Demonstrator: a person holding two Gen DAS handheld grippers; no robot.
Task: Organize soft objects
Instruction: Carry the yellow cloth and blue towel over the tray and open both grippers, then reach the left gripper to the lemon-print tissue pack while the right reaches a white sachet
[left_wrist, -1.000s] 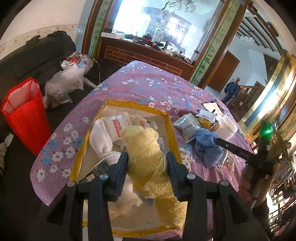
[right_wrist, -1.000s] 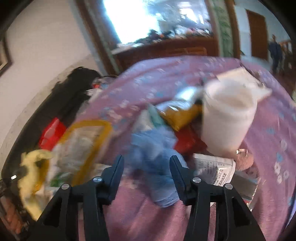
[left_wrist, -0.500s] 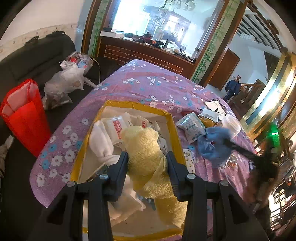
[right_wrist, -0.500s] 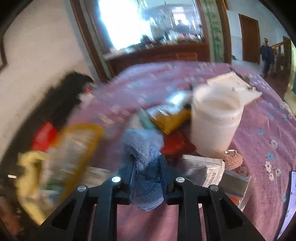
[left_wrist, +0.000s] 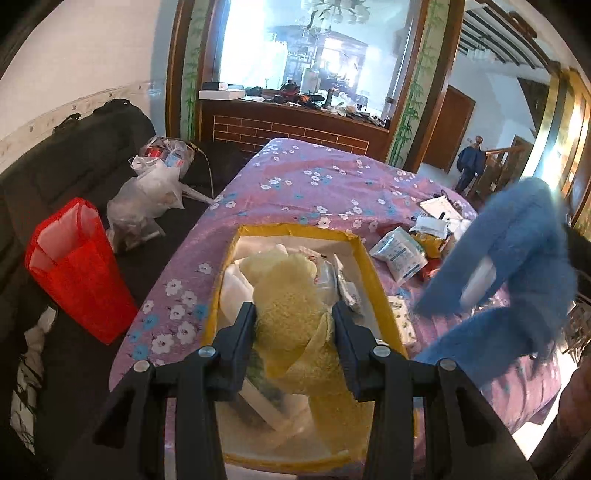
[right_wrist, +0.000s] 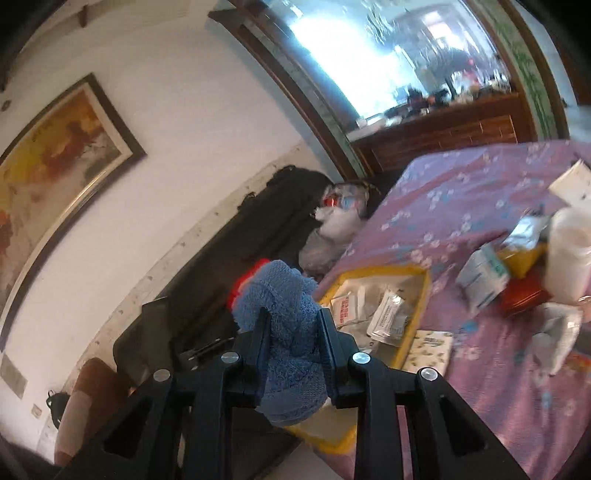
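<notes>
My left gripper (left_wrist: 293, 310) is shut on a fluffy yellow towel (left_wrist: 284, 273), held over a yellow-rimmed box (left_wrist: 365, 258) that has white cloths and packets inside. My right gripper (right_wrist: 294, 314) is shut on a blue towel (right_wrist: 284, 291), lifted off the table, with the box (right_wrist: 373, 271) just beyond and below it. In the left wrist view the blue towel (left_wrist: 517, 236) hangs in the air at the right, above the table's right side.
A purple flowered cloth (left_wrist: 314, 184) covers the table. Packets (left_wrist: 399, 254) and a white tub (right_wrist: 569, 258) lie right of the box. A red bag (left_wrist: 74, 269) and plastic bags (left_wrist: 147, 199) sit on the dark sofa to the left. A person (left_wrist: 471, 162) stands far off.
The right gripper closed on the blue towel, lifted it off the table and swung it left toward the box. The left gripper kept hold of the yellow towel, rolling slightly.
</notes>
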